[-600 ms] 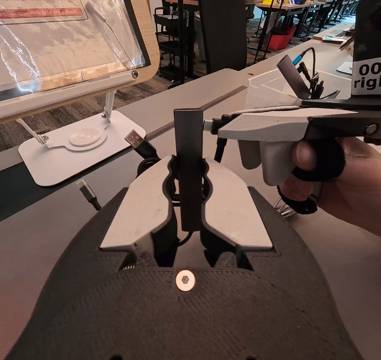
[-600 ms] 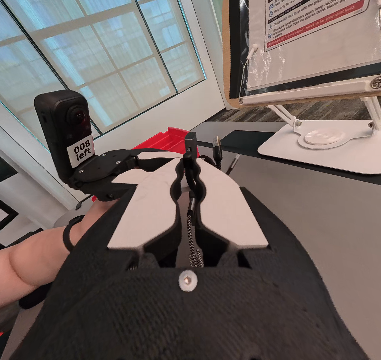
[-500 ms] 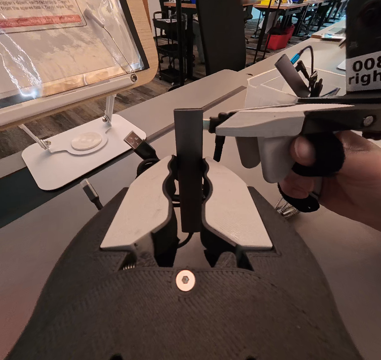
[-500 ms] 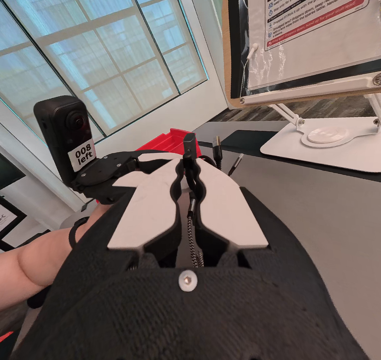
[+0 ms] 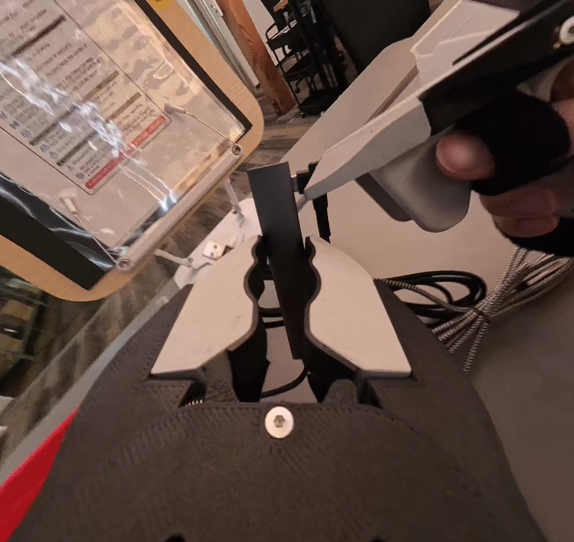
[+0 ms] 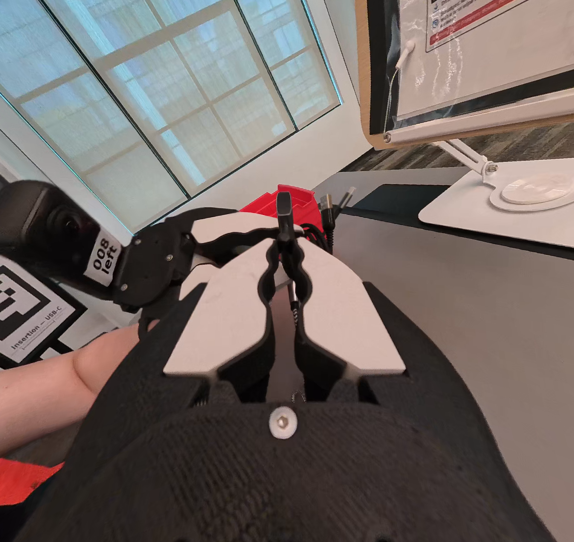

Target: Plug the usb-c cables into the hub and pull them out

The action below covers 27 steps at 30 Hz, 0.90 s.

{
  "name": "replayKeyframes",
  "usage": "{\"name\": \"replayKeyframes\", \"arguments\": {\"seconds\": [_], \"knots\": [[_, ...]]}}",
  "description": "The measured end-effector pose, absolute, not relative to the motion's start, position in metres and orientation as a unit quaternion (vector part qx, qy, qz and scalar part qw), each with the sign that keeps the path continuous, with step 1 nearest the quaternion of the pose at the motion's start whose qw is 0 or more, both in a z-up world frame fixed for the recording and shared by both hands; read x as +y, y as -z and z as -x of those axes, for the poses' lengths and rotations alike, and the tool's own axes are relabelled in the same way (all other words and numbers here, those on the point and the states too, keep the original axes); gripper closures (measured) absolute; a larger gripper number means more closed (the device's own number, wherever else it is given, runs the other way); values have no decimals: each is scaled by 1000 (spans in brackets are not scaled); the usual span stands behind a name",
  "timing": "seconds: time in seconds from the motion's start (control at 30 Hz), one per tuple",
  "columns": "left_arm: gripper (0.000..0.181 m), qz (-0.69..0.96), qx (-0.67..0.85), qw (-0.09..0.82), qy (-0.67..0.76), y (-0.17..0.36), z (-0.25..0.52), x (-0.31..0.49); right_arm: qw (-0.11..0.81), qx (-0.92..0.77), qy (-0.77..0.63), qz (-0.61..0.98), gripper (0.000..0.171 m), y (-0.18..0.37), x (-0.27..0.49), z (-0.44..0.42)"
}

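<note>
Left tool [image 5: 284, 247] is clenched on the dark hub [image 5: 275, 216], which we hold upright off the desk [image 5: 512, 403]. Right tool [image 6: 284, 249] is clenched on the black usb-c plug [image 5: 302, 176], braided cable [image 6: 295, 312] running back btwn its fingers. Vs approx half a sec ago: both tools swung and tilted, and the plug went from just beside the hub's right side, w/ its metal tip bare, to touching that side near the top; only a sliver of metal shows now. We judge insertion nearly done or just seated, can't tell if fully home. Next prob a pull-out. Other cables [image 5: 435, 288] lie coiled on the desk on the right; spare connectors [image 6: 329, 207] stick up near the far edge, by a red bin [image 6: 295, 198].
</note>
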<state>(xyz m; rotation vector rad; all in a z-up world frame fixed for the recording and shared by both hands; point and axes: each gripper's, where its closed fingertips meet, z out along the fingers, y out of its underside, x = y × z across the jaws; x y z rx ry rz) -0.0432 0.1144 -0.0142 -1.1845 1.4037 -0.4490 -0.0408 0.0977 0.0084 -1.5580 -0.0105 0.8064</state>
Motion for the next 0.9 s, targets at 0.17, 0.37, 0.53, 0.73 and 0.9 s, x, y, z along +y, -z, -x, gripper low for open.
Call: {"name": "replayKeyframes", "arguments": {"seconds": [0.17, 0.37, 0.53, 0.73, 0.9], "knots": [[158, 470, 631, 597, 155, 13, 45, 114, 633, -17, -367, 681, 163, -6, 97, 41], [158, 426, 666, 605, 92, 14, 49, 115, 619, -46, -356, 699, 163, -1, 97, 43], [157, 445, 685, 557, 152, 15, 51, 112, 619, -84, -367, 689, 163, -4, 94, 48], [156, 488, 697, 452, 268, 21, 57, 100, 616, -116, -386, 677, 163, -5, 90, 54], [154, 493, 704, 386, 335, 25, 63, 91, 601, -134, -392, 683, 163, -2, 88, 60]]}}
